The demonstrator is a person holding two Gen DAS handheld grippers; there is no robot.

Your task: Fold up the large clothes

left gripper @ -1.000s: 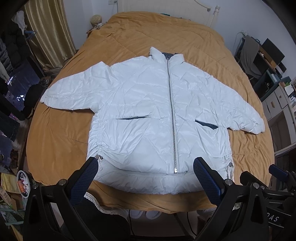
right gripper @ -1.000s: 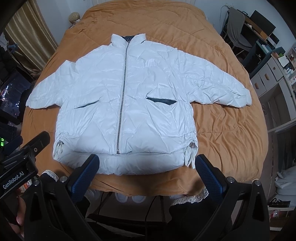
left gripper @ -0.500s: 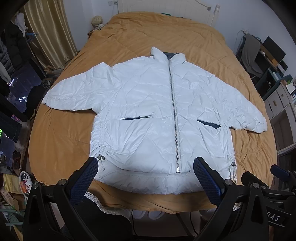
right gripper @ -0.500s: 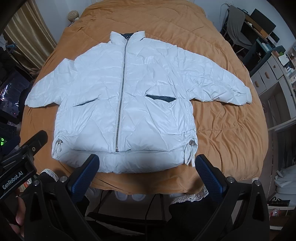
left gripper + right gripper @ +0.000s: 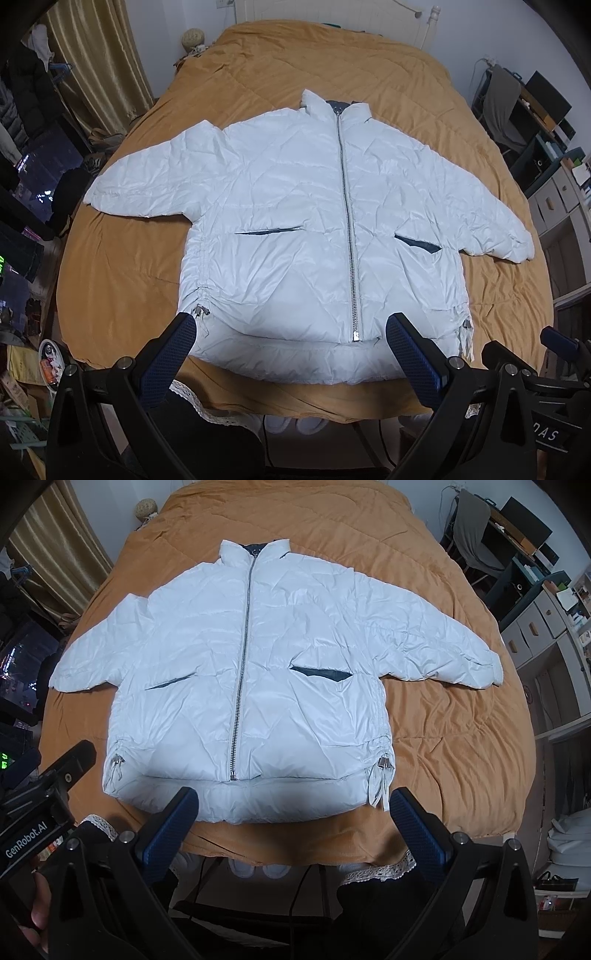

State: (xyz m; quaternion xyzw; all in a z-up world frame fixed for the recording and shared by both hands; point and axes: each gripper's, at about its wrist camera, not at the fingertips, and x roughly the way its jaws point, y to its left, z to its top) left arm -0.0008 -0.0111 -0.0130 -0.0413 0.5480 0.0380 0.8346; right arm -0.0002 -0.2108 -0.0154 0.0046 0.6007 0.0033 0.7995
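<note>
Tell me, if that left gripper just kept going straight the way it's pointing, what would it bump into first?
Most likely the white jacket spread on the orange bedcover. The left gripper, jaws open, points at its lower front near the zipper. Depth is hard to judge, so the exact spot is uncertain.

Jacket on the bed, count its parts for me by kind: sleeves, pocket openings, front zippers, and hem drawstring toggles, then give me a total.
On the white jacket, spread flat and zipped on the orange bedspread:
Sleeves: 2
Pocket openings: 2
Front zippers: 1
Hem drawstring toggles: 2
Total: 7
</note>
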